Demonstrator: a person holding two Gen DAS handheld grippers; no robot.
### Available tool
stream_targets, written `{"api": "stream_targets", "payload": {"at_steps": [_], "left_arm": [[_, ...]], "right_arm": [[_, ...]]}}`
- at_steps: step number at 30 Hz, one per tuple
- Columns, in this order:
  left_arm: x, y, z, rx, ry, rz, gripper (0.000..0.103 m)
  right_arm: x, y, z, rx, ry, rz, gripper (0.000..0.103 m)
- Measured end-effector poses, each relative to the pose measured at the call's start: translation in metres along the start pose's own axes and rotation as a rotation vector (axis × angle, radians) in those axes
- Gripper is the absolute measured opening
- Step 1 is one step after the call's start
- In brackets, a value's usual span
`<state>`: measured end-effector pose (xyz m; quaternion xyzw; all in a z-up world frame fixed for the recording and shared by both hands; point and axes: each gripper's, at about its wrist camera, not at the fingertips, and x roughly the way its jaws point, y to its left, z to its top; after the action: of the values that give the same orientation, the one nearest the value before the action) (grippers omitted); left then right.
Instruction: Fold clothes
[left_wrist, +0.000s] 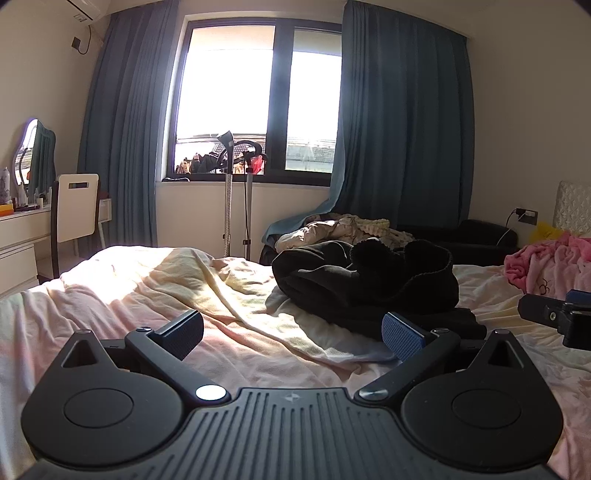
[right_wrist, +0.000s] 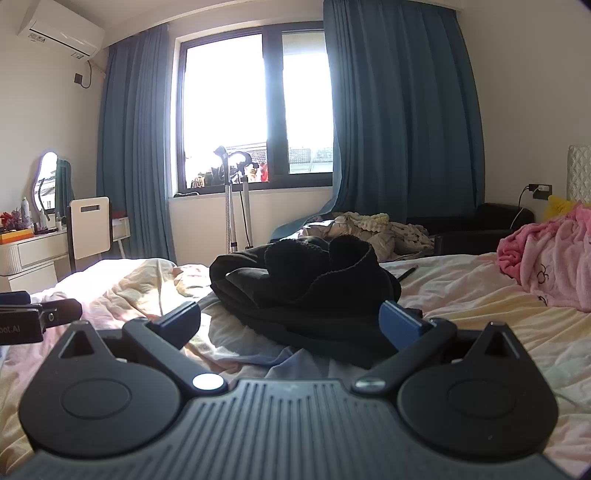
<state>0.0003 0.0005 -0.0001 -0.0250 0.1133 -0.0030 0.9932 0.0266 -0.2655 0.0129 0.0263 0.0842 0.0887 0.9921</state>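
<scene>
On the bed, one black garment heap, one pink blanket, two grippers, left and right, both wide, empty.

Bright daylight floods a window flanked by blue curtains. White walls, an air conditioner, a white desk and chair.
</scene>
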Motion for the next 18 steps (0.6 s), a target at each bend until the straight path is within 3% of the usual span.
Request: {"api": "stream_targets", "payload": {"at_steps": [18], "left_arm": [[0.0020, 0.0070, -0.0005, -0.006, 0.003, -0.003, 0.103]], "right_arm": [[0.0025, -0.0008, -0.0014, 0.006, -0.001, -0.009, 0.103]]}}
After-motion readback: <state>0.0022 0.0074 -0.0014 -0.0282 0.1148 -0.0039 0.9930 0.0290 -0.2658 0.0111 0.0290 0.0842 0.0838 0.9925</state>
